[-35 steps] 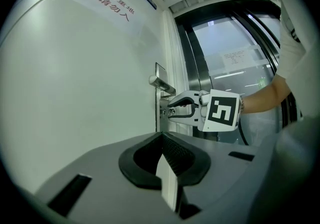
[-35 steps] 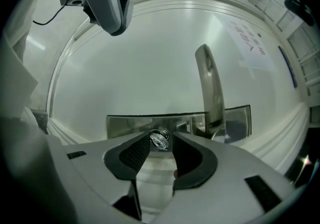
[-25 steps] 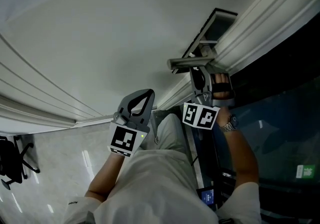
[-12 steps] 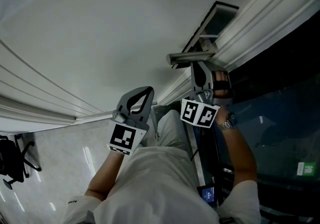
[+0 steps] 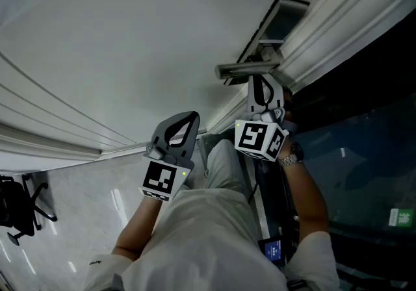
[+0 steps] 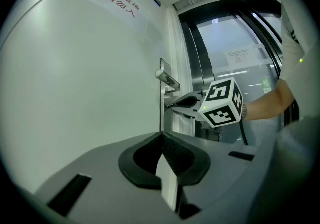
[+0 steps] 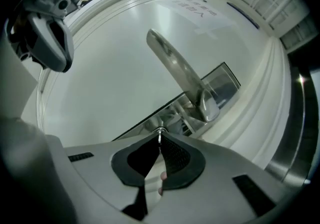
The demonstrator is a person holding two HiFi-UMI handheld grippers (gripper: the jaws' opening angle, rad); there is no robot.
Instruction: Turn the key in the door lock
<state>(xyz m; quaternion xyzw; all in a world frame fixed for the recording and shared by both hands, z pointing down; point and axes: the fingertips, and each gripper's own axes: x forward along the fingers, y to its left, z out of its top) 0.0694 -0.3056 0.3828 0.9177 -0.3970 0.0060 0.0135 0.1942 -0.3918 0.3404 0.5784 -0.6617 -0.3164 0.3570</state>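
Nearest, the left gripper (image 6: pixel 161 138) is held off the door (image 5: pixel 130 43), its 2 jaws together on nothing. Further on, the right gripper (image 5: pixel 262 82) is being closed, with the key (image 7: pixel 159 134) pinched between its narrowed jaw tips. The key is seated in the lock plate (image 7: pixel 220 85) by the door's opening edge, just below the lever handle (image 7: pixel 175 65). The turn is best made by rolling about the key's own axis, without sideways pull, so the grip is not lost.
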